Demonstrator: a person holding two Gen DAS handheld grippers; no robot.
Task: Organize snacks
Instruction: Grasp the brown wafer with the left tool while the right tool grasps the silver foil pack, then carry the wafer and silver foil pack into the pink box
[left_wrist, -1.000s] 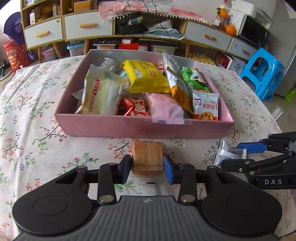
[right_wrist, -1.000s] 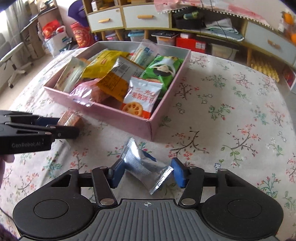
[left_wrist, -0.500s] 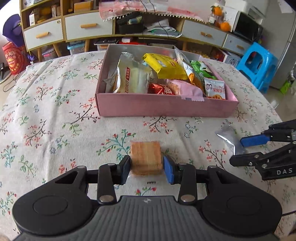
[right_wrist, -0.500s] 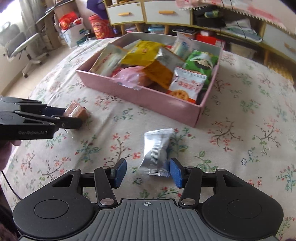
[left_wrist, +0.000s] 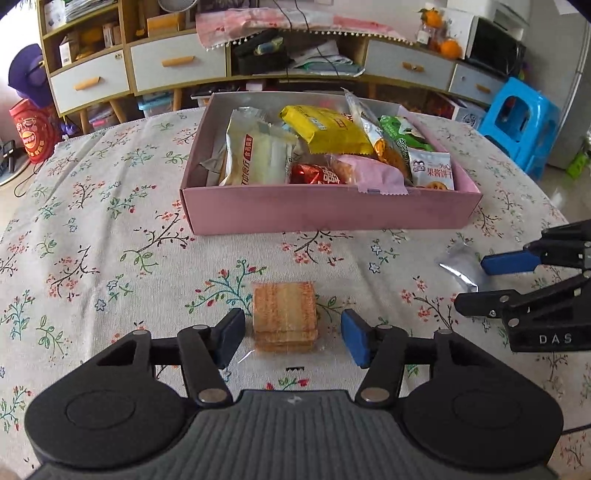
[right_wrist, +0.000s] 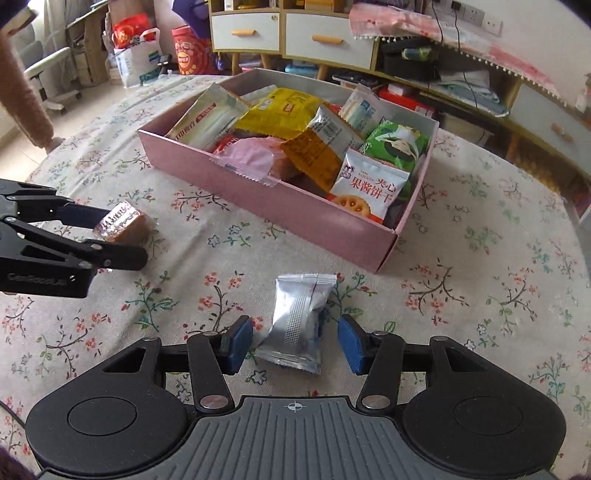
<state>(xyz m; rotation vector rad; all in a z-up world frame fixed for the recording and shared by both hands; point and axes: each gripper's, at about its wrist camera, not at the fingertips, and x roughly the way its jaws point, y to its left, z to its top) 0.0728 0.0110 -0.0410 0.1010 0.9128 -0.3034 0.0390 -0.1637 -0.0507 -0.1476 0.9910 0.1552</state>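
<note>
A clear-wrapped wafer pack (left_wrist: 284, 317) lies on the floral tablecloth between the blue pads of my left gripper (left_wrist: 293, 339). Its jaws are opening, with a gap on each side of the pack. In the right wrist view the same wafer pack (right_wrist: 123, 223) sits between the left gripper's fingers (right_wrist: 88, 216). A silver foil packet (right_wrist: 299, 325) lies flat between the pads of my right gripper (right_wrist: 295, 343). Those jaws are closing and neither pad touches the foil. The pink box (left_wrist: 332, 218) stands beyond both grippers, holding several snack bags.
From the left wrist view my right gripper (left_wrist: 491, 284) reaches in at the right edge, beside the silver packet (left_wrist: 458, 264). Drawer cabinets (left_wrist: 177, 66) line the far wall and a blue stool (left_wrist: 521, 122) stands past the table's right rim.
Both grippers have drawn back from the pink box. The left jaws, which pinched the wafer pack, have spread and it rests on the cloth. The right jaws have narrowed around the silver packet.
</note>
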